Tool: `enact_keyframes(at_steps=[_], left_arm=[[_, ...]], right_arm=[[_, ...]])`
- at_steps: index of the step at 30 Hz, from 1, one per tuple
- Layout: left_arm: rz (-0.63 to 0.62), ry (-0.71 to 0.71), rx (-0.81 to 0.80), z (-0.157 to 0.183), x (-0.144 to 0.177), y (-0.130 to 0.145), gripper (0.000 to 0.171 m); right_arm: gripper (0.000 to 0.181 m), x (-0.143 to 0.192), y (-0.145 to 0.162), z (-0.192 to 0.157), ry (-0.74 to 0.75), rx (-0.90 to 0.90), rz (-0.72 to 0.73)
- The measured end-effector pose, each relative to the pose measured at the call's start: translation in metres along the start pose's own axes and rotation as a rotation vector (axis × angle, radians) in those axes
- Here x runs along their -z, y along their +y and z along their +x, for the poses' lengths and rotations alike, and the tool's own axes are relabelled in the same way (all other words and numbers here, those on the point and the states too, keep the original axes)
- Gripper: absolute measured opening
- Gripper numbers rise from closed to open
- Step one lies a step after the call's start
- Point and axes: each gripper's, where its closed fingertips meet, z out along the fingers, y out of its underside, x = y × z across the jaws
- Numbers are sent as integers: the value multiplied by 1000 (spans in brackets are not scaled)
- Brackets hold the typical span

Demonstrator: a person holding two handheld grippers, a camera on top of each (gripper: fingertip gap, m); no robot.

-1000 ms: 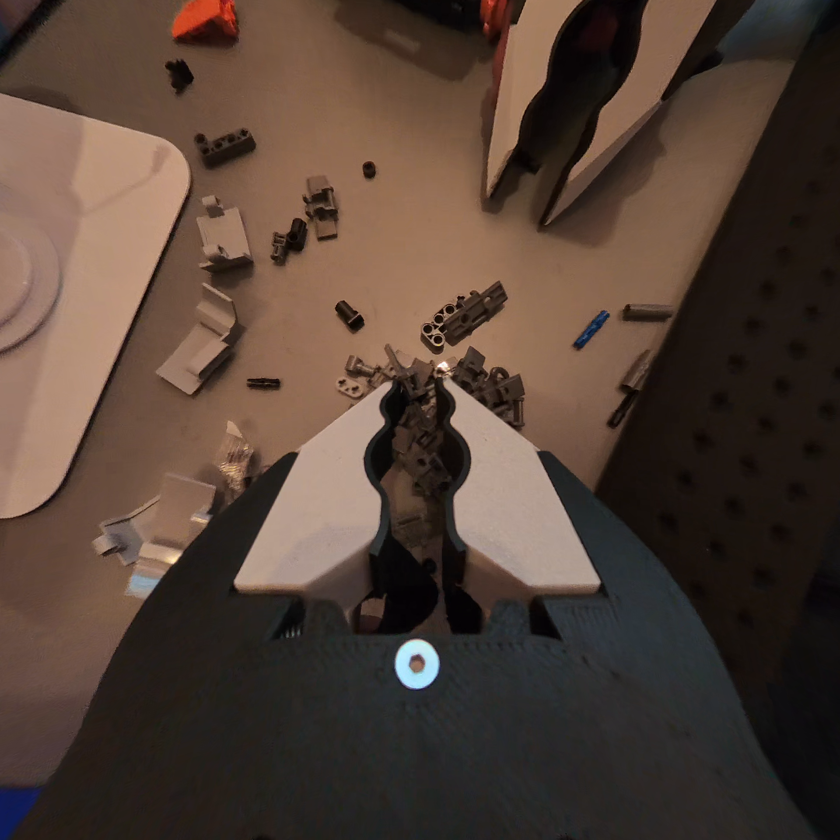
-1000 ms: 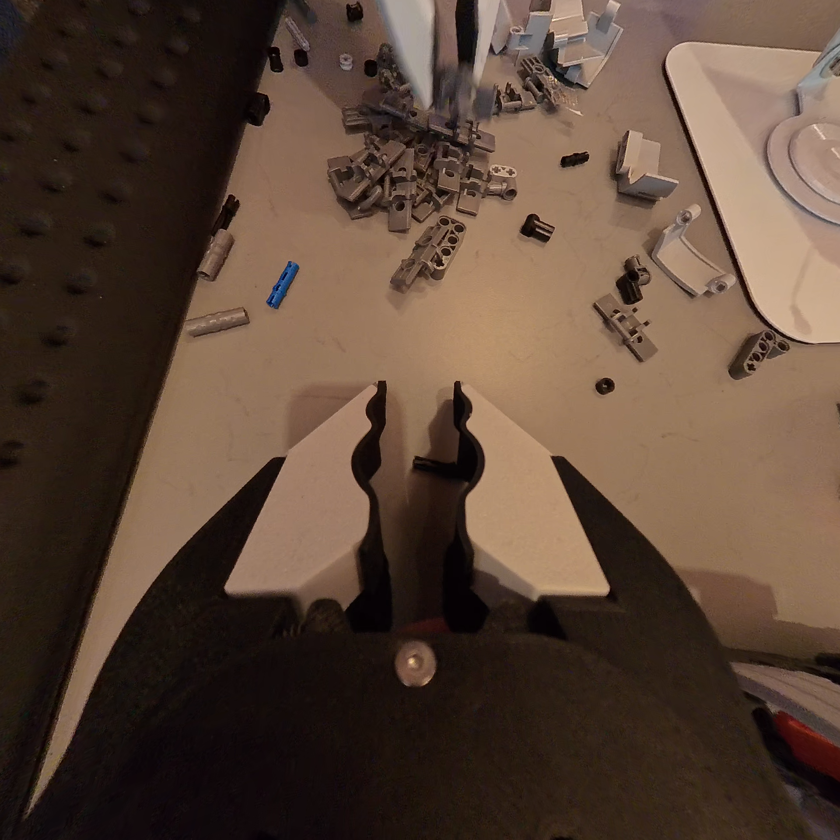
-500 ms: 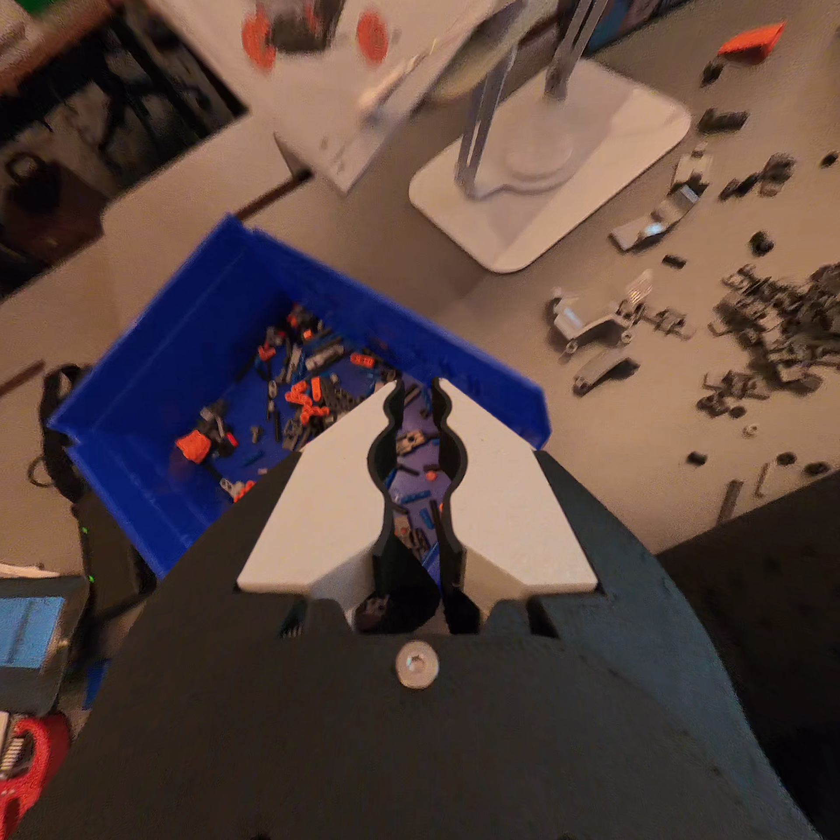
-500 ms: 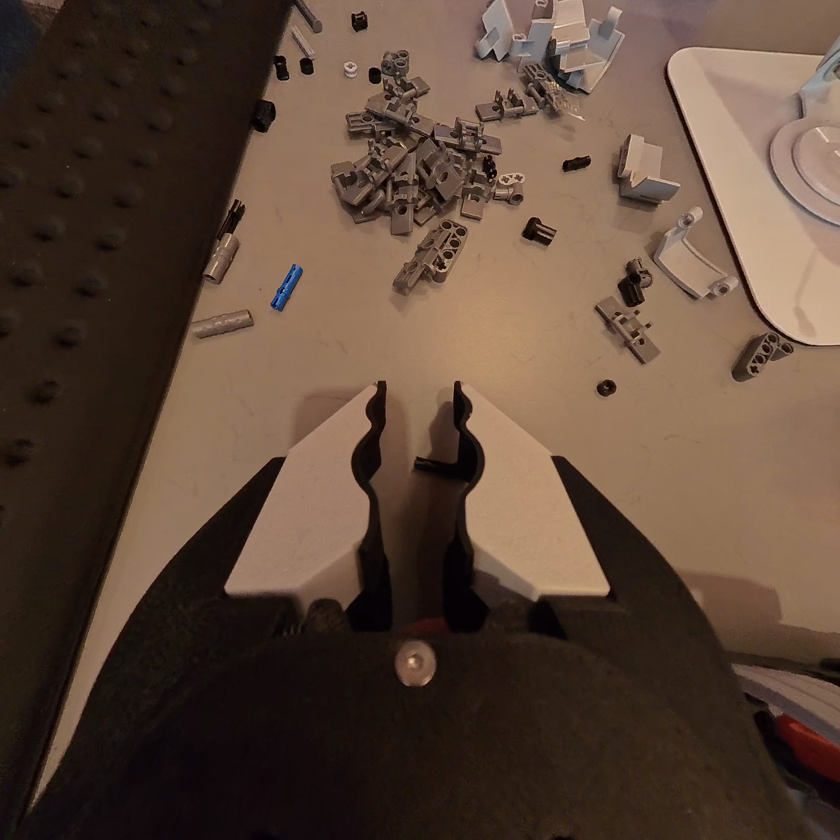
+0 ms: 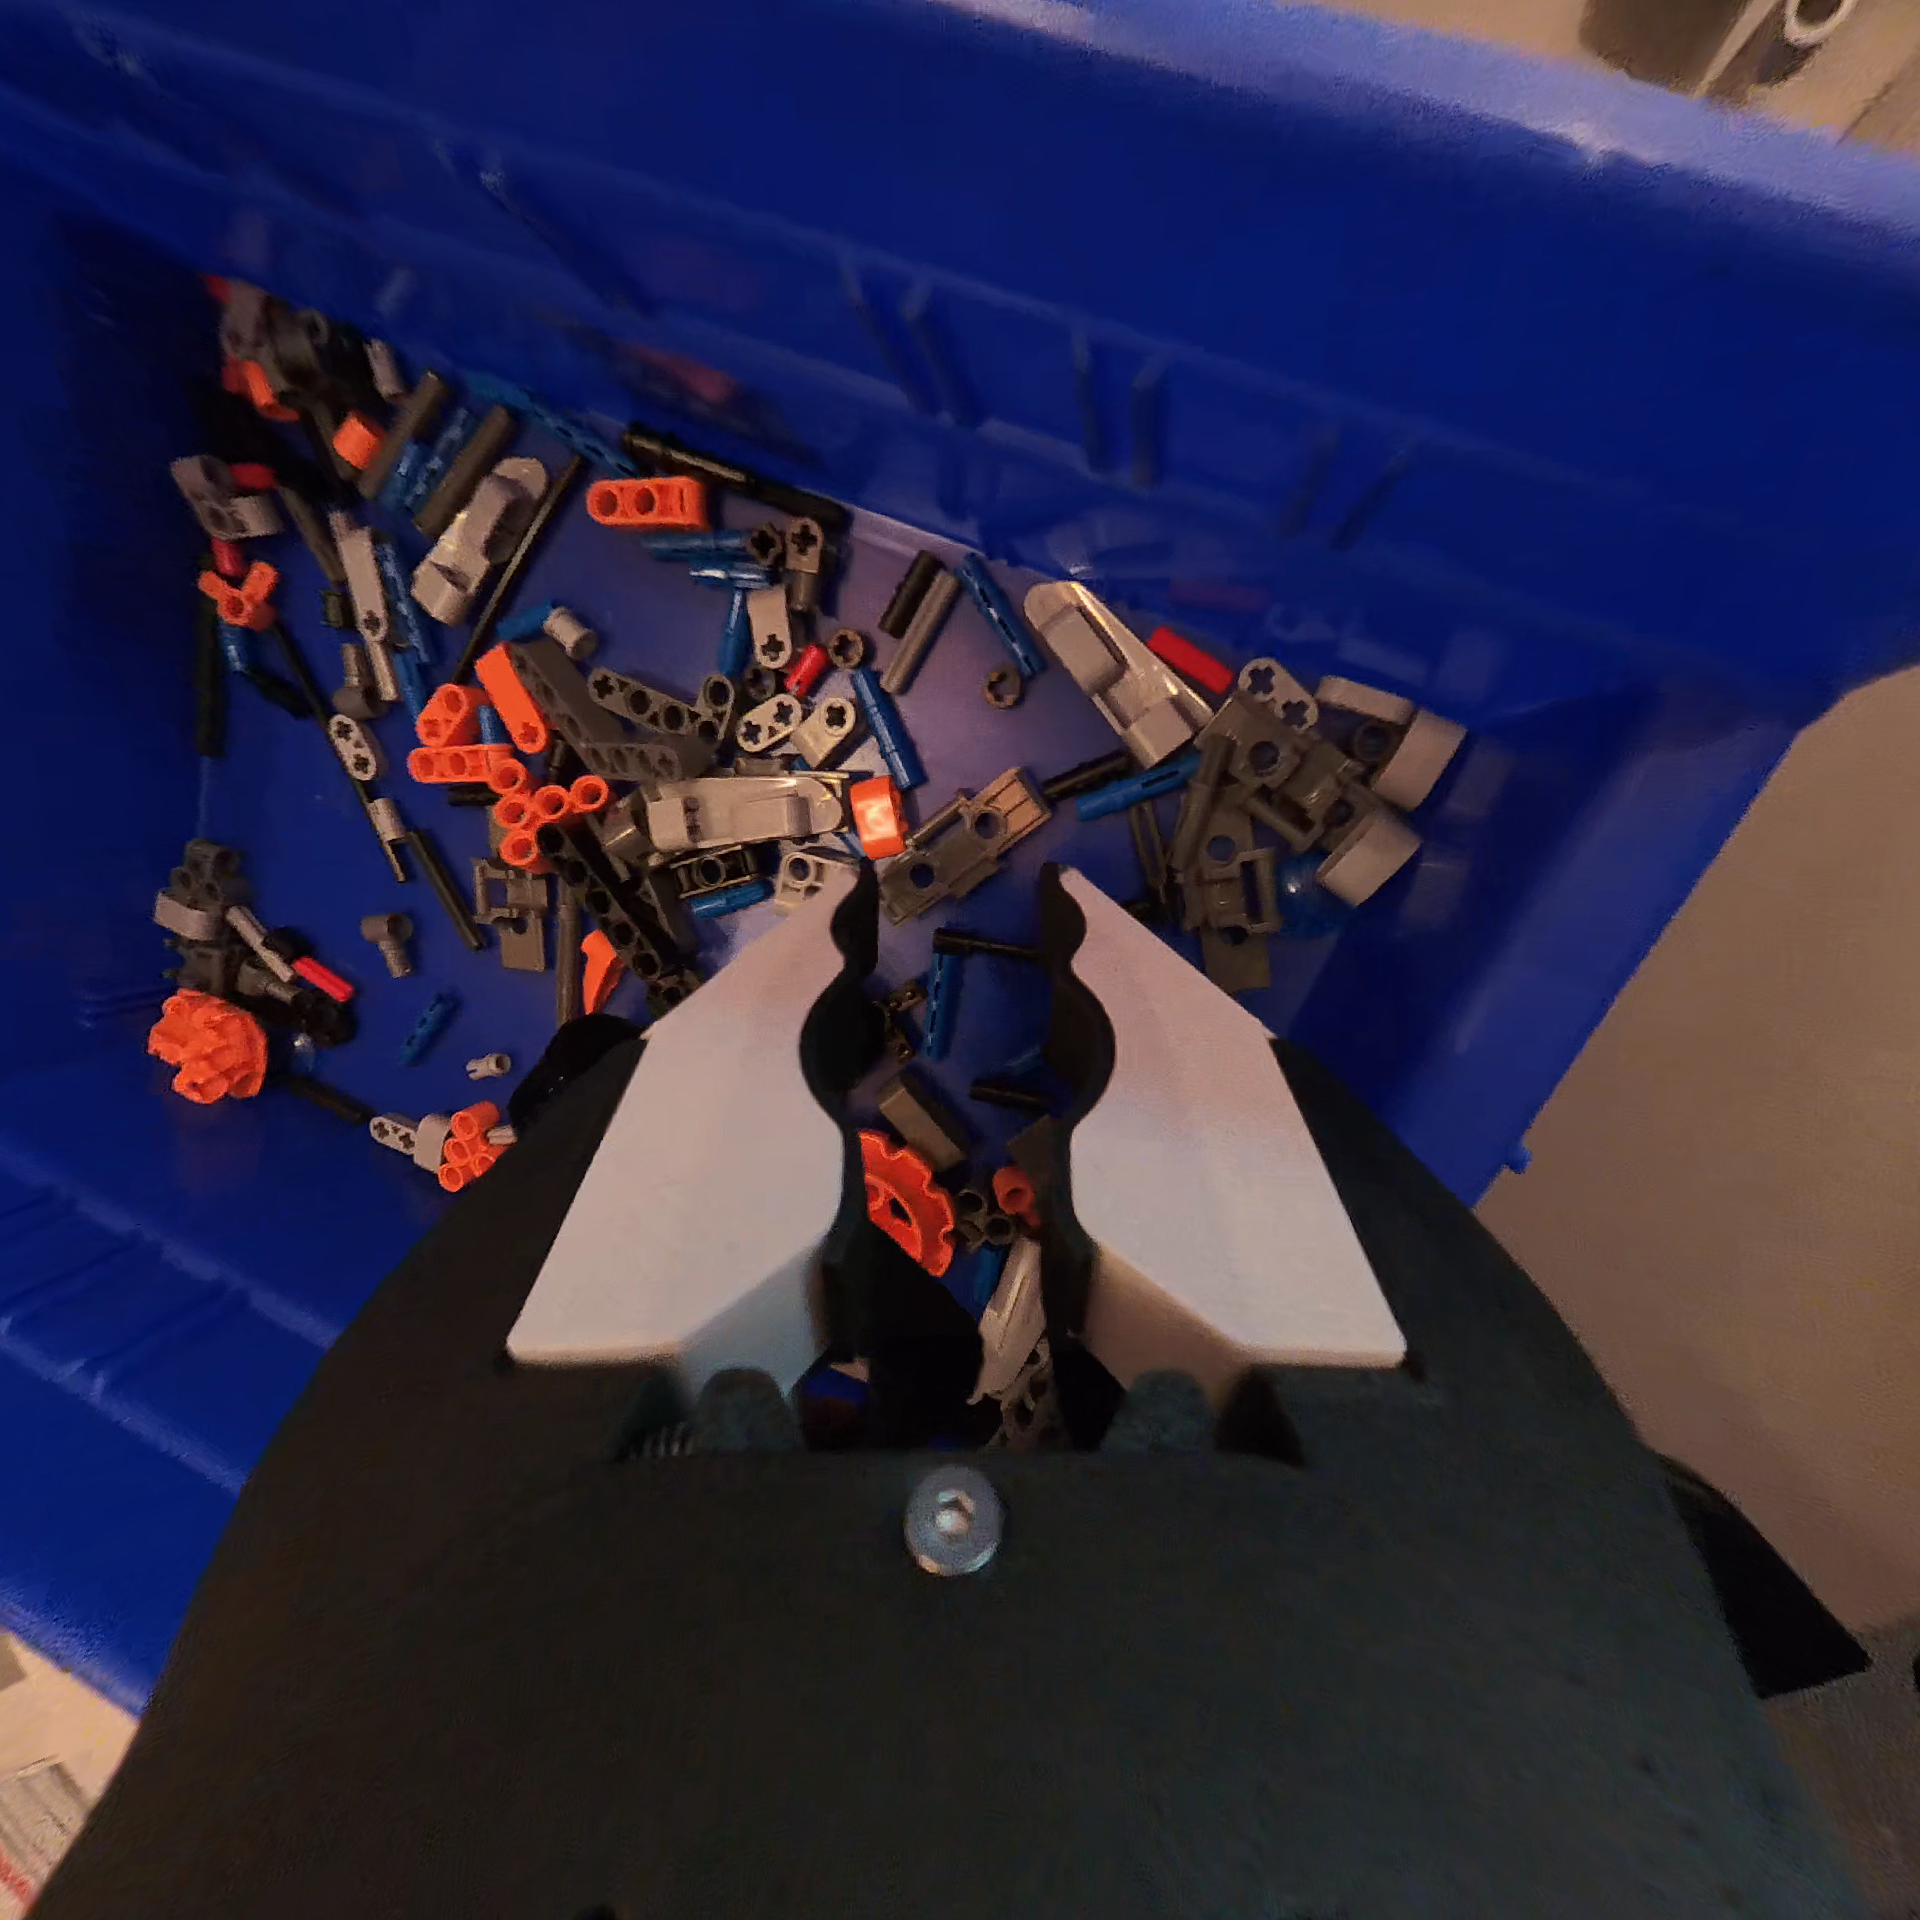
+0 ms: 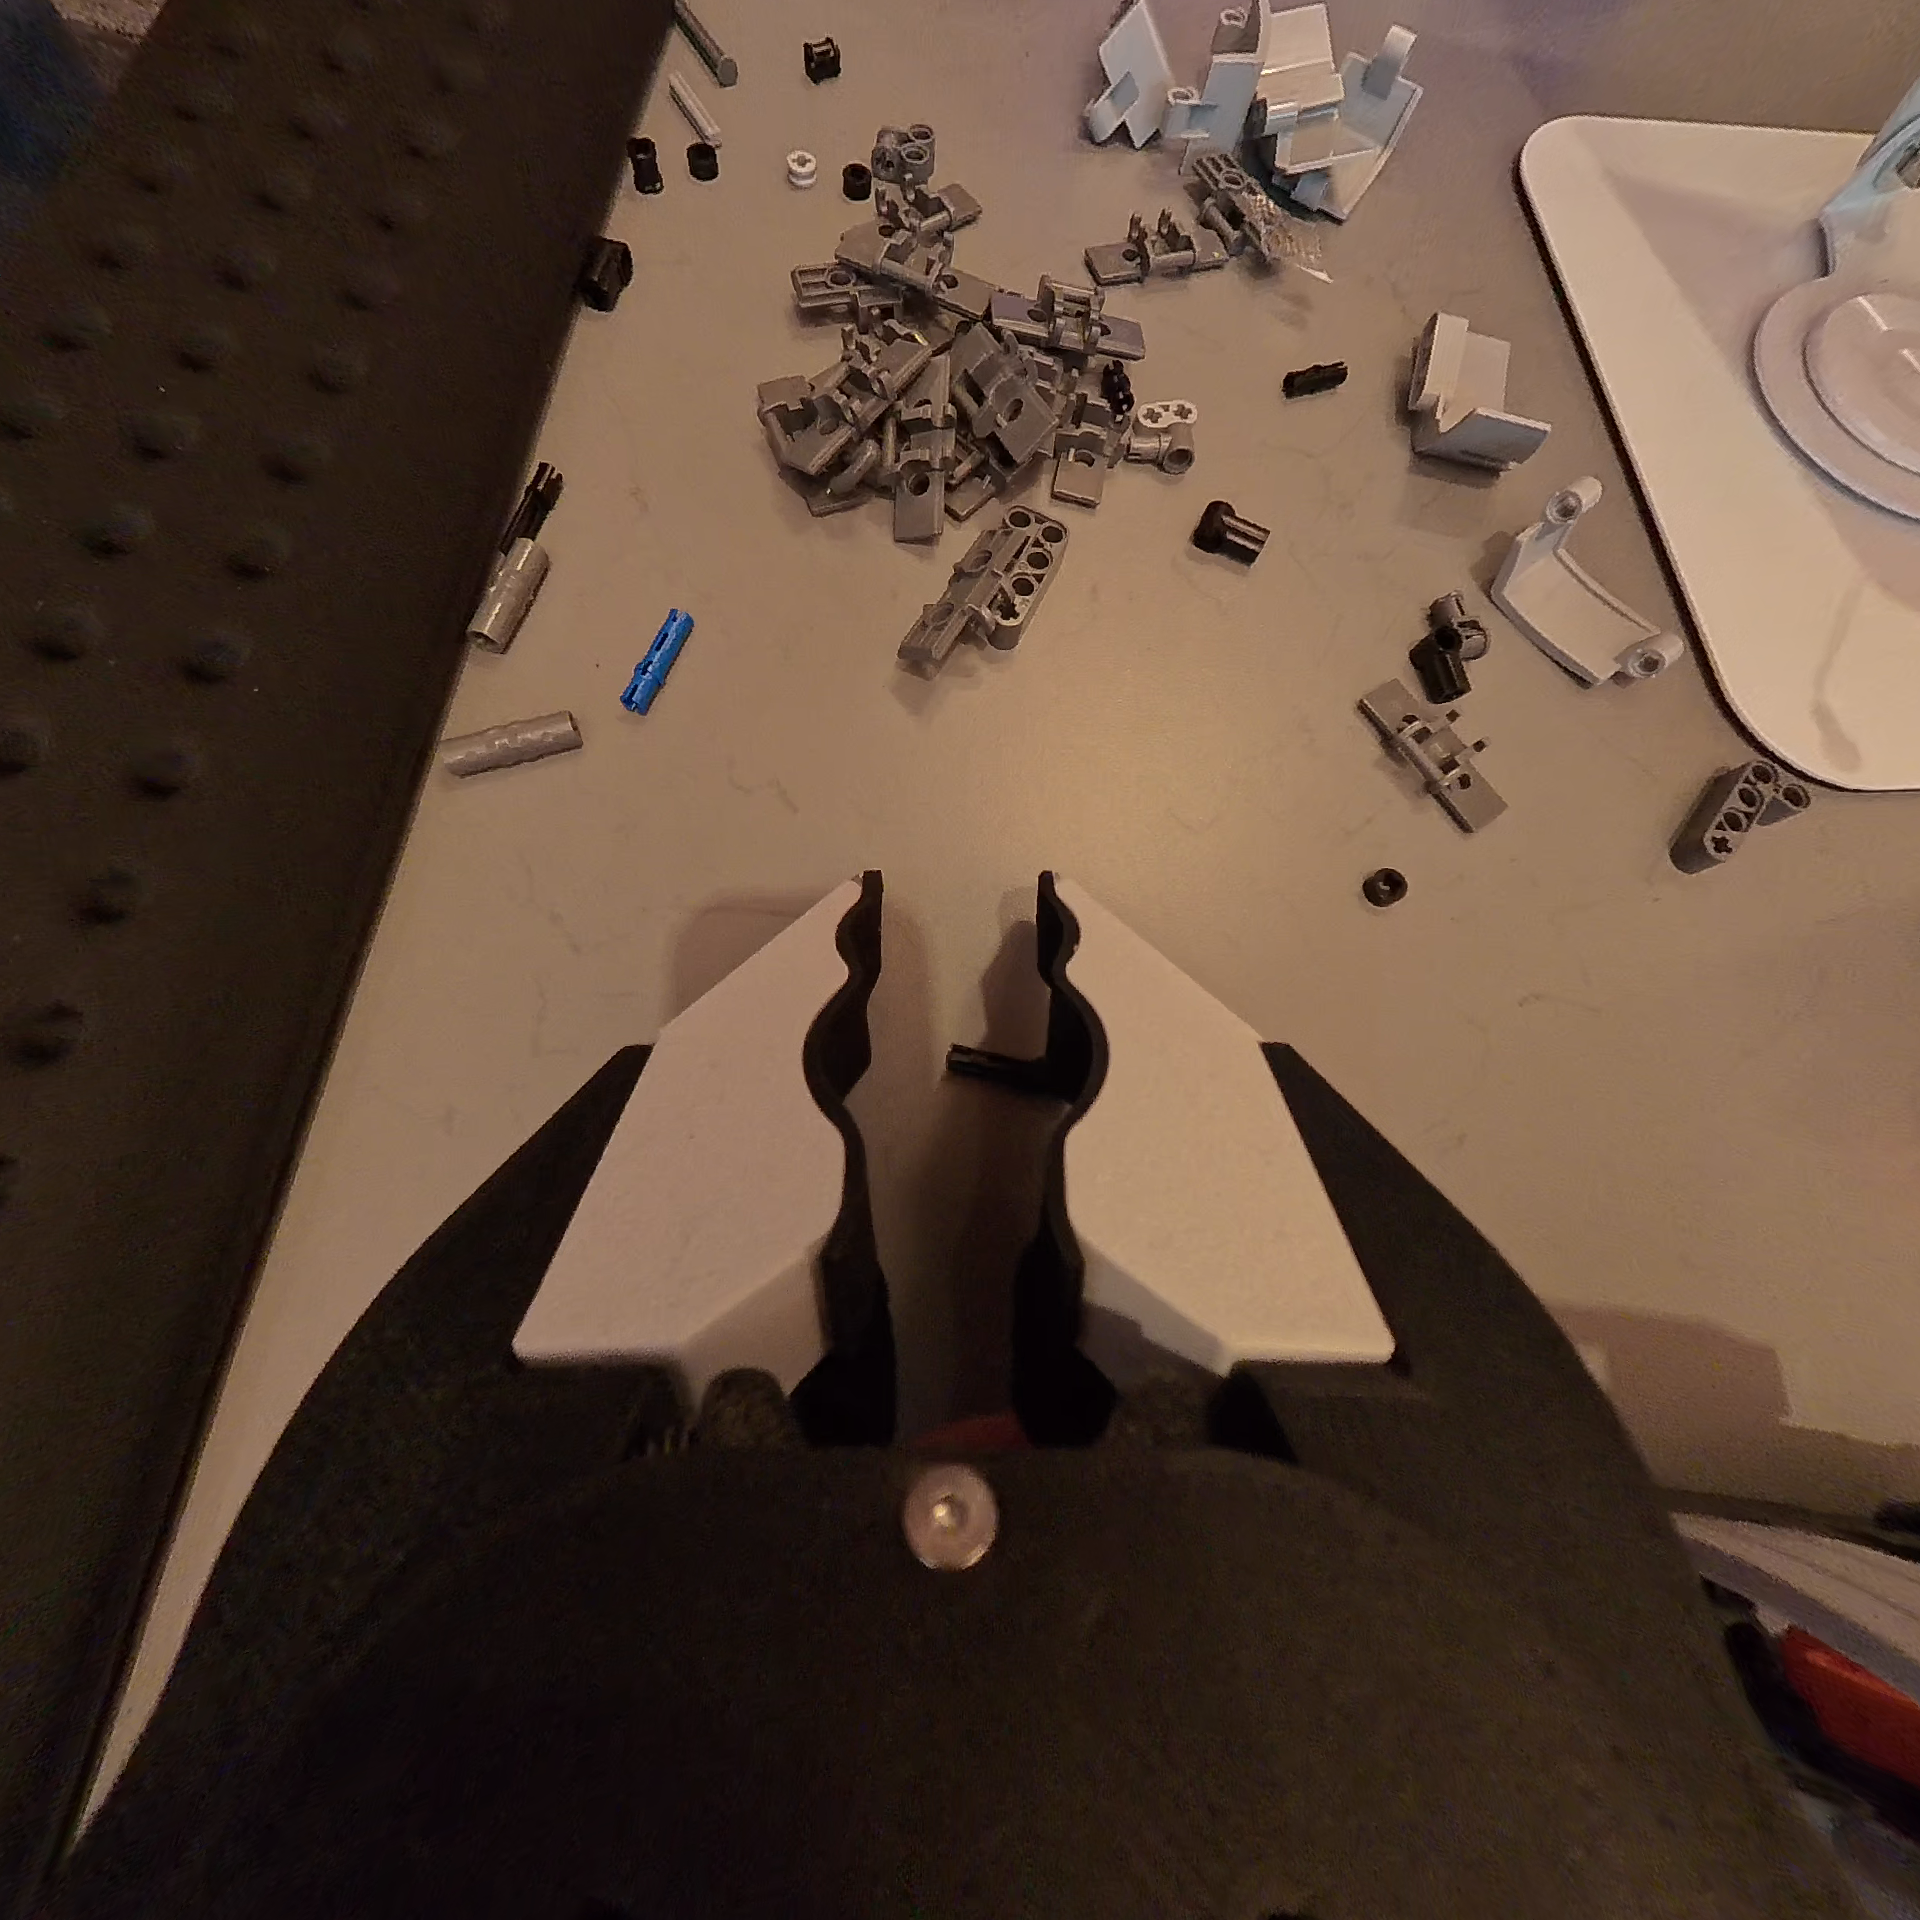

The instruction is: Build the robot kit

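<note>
In the left wrist view, the left gripper point(image 5: 958, 896) is hovering over a blue plastic bin point(image 5: 1143, 260), its two pale fingers standing a moderate way apart with nothing pinched between them. Below it, small toy building pieces are lying loose on the bin floor in grey, black, blue and orange, too many and too tangled to count. One orange gear point(image 5: 902, 1205) is showing in the gap between the fingers, lying on the floor beneath them rather than being held. One orange knobbed piece point(image 5: 206, 1044) is sitting by itself at the bin's left. The bin's tall walls are keeping the mixed pieces from scattering. In the right wrist view, the right gripper point(image 6: 960, 891) is hanging low over a grey tabletop point(image 6: 1039, 748), fingers likewise parted. One short black pin point(image 6: 995, 1060) is poking out from the right finger's inner pad, apparently stuck to or resting against it rather than squeezed from both sides. Farther ahead, one heap of grey connector pieces point(image 6: 935, 405) is lying well apart from the gripper. Around it are one blue pin point(image 6: 657, 661), two pale grey tubes point(image 6: 509, 743), and several black bushes. One dark studded mat point(image 6: 208, 468) is running along the left edge, and one white rounded base plate point(image 6: 1662, 416) is sitting at the right.
</note>
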Motion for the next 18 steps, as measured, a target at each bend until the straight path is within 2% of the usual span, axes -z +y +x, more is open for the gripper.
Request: enact_keyframes(at_steps=[4, 12, 15, 18], left_arm=[[11, -9, -13, -1, -7, -5, 21], [48, -45, 22, -6, -5, -7, 14], [92, -60, 56, -8, 3, -12, 9], [179, -86, 79, -8, 28, -23, 9]], right_arm=[[27, 0, 0, 0, -2, 0, 1], [28, 0, 0, -1, 0, 3, 0], [28, 0, 0, -1, 0, 4, -2], [28, 0, 0, -1, 1, 6, -2]])
